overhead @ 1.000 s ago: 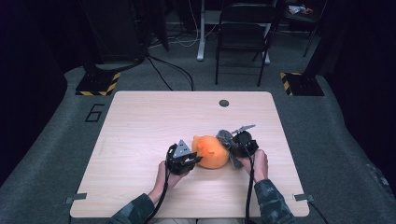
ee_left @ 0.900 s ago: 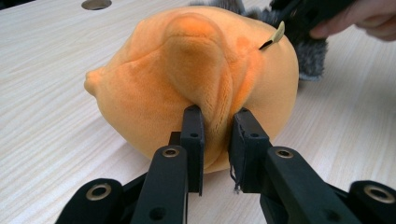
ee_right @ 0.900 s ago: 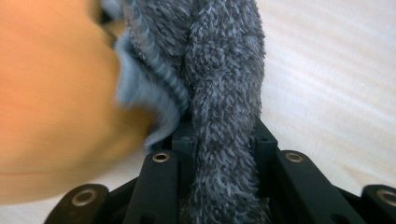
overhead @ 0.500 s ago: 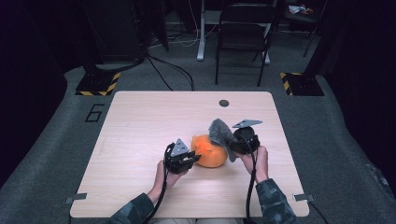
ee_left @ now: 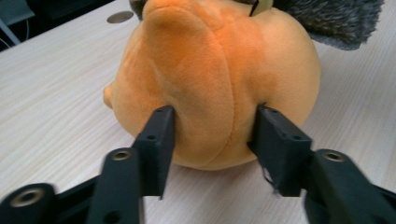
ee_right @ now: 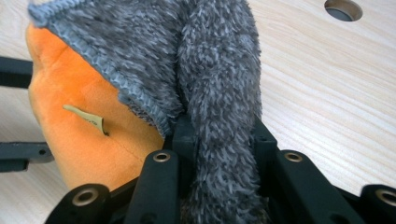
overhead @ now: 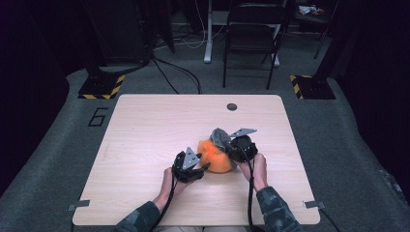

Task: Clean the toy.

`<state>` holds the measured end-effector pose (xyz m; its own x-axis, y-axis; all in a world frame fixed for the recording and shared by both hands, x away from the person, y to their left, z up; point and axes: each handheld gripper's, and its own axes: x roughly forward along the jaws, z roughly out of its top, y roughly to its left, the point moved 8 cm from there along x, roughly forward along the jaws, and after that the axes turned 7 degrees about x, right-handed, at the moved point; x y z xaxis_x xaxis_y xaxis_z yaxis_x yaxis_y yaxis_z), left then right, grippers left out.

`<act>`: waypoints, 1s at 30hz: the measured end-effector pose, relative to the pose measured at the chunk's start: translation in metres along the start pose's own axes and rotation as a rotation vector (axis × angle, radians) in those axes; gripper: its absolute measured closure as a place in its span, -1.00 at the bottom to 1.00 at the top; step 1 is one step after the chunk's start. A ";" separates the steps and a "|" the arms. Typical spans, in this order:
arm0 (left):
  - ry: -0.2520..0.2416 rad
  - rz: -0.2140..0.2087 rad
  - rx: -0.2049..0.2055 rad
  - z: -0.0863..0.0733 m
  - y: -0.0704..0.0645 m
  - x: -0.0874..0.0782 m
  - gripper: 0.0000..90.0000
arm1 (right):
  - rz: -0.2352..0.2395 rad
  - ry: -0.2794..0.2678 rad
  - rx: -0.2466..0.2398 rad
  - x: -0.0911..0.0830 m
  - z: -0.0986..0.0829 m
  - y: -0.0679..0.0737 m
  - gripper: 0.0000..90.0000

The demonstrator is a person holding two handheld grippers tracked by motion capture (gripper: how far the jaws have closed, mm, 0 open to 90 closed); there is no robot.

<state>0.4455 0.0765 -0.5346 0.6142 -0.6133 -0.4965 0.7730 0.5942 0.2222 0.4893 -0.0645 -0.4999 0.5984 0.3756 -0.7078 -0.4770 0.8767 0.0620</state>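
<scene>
Toy: your round orange plush toy [ee_left: 219, 79] is short-piled, soft, matt cloth with stitched seams.
Cloth: your fuzzy grey knitted cloth [ee_right: 205, 70] is shaggy, its edge ribbed.
Table: your pale wooden table [overhead: 145, 130] shows fine grain, smooth and matt.
Jaws: matt black plastic.

Table [overhead: 145, 145] evenly lit — surroundings dark; close views sharp, edges perhaps slightly blurred.

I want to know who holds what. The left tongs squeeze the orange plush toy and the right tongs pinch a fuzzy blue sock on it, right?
Almost. The sock is grey, not blue: the right gripper view shows the right tongs pinching a fuzzy grey sock that lies over the orange plush toy. The left tongs do squeeze the toy.
</scene>
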 end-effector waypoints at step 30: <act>0.014 -0.090 -0.124 0.006 0.002 -0.005 0.74 | -0.025 0.015 -0.063 -0.016 0.003 0.009 0.57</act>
<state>0.4446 0.0776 -0.5264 0.5405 -0.6600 -0.5219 0.7985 0.5977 0.0711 0.4773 -0.0613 -0.4862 0.6010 0.3489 -0.7191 -0.5021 0.8648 0.0000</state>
